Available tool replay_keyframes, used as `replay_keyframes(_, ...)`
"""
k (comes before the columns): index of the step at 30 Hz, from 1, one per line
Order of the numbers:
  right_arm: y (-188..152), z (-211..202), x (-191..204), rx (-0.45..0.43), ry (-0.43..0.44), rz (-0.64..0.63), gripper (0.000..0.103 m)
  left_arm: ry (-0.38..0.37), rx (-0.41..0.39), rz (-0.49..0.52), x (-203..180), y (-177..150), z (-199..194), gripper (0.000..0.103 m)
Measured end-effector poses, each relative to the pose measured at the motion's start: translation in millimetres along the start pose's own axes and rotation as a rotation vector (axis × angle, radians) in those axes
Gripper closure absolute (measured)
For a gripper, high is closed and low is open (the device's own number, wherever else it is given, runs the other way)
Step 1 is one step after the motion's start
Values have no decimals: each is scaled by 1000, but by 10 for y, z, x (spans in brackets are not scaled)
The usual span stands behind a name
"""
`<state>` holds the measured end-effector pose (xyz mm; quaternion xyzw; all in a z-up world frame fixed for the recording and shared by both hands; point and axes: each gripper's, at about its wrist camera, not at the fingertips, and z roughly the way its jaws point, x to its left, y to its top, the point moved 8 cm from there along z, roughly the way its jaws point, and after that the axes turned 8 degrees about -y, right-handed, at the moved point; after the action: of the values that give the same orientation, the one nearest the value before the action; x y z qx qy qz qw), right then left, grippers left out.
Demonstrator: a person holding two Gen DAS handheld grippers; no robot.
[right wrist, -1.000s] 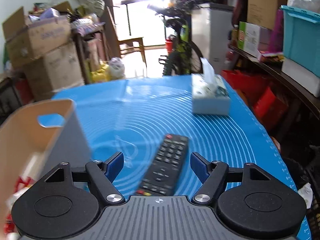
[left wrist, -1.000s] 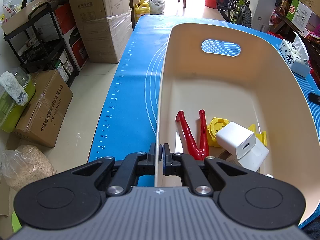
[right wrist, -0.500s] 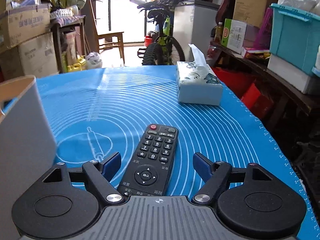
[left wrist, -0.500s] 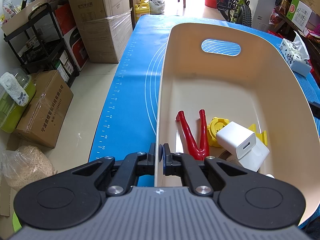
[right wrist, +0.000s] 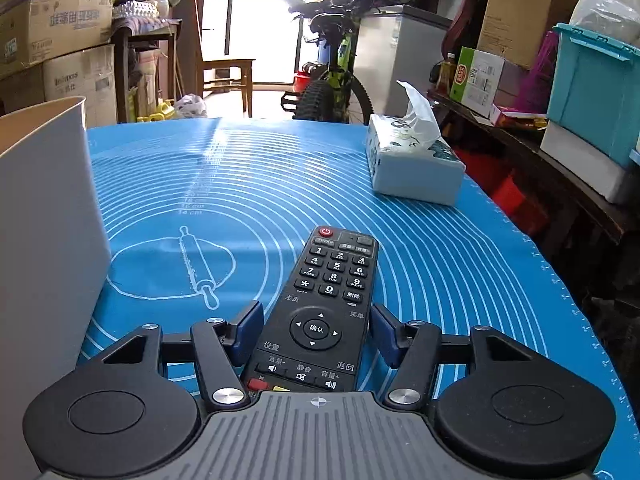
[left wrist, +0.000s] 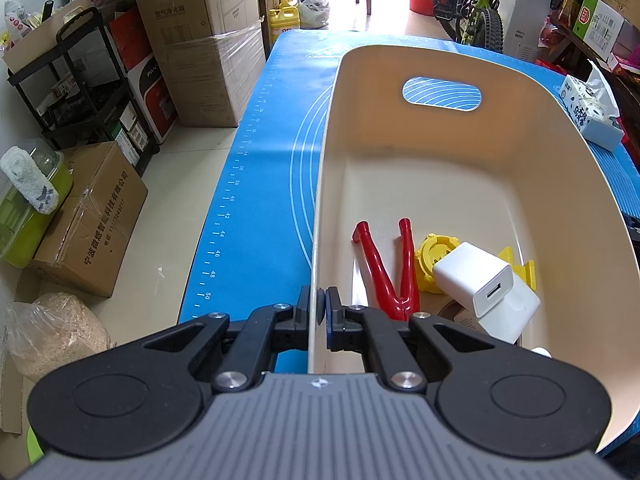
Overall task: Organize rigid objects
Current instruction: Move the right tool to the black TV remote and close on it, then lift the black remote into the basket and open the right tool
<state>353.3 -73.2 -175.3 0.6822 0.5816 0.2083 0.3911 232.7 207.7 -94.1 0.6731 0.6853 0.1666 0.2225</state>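
My left gripper (left wrist: 318, 308) is shut on the near left rim of the cream plastic bin (left wrist: 440, 64). Inside the bin lie a red forked piece (left wrist: 384, 268), a yellow round part (left wrist: 434, 256) and a white charger cube (left wrist: 476, 280). In the right wrist view a black remote control (right wrist: 324, 304) lies flat on the blue mat (right wrist: 260, 184). My right gripper (right wrist: 318, 330) is low over the mat with its blue pads (right wrist: 248, 330) on either side of the remote's lower half, close to its edges, with small gaps still showing. The bin's grey outer wall (right wrist: 44, 220) stands at the left.
A tissue box (right wrist: 412, 172) stands on the mat at the far right, beyond the remote; it also shows in the left wrist view (left wrist: 592, 112). Cardboard boxes (left wrist: 200, 40), a black rack and a bicycle (right wrist: 332, 84) surround the table. The mat's right edge drops off near the remote.
My right gripper moved down and forward over the remote and its jaws narrowed around it. The left gripper and bin have not moved.
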Motion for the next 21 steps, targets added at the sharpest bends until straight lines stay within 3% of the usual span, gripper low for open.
replay_keyframes(5,3,-28,-27,-19,17,-12,49,-1,0,-1,-2,0,0,95)
replay_keyframes(21,248,-434,-254,-93,66,18,49,0,1,1,-9,0,1,96)
